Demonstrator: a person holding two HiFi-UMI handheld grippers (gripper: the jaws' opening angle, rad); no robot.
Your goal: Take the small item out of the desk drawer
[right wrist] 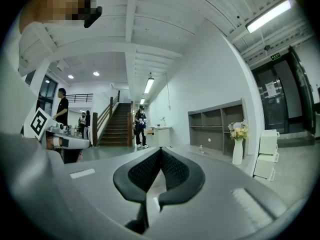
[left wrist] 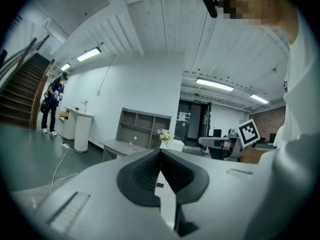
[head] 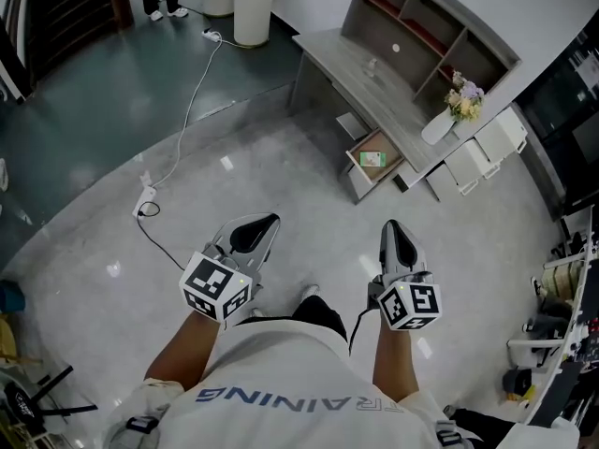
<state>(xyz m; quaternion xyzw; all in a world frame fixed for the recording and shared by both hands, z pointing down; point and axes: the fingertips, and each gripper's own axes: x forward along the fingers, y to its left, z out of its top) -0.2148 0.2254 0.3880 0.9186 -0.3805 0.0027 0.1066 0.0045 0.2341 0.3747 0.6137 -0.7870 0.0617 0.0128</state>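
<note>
Two grippers are held out side by side at about waist height over a grey floor (head: pixel 281 157), both pointing roughly level toward one grey desk (head: pixel 342 59) well ahead. The left gripper (head: pixel 270 221) has its claw pressed together with nothing in it, and the right gripper (head: pixel 391 224) is pressed together and empty too. Each carries one marker cube near the wrist, and both forearms reach forward from a white shirt. Open floor lies between the grippers and the desk. One drawer (head: pixel 354 166) hangs pulled out from the desk's front edge, toward its right end, and one small green-and-white item (head: pixel 372 159) lies inside it, well apart from both claws. One shelf unit (head: pixel 430 26) stands along the desk's back edge. One white vase (head: pixel 437 126) of flowers stands at the desk's right end, and what look like three white boxes (head: pixel 491 143) sit on the floor just beyond that end. Off to the left, one white cable (head: pixel 192 101) runs across the floor to one power strip (head: pixel 147 197). One white pillar (head: pixel 253 7) stands past the desk's left end.
</note>
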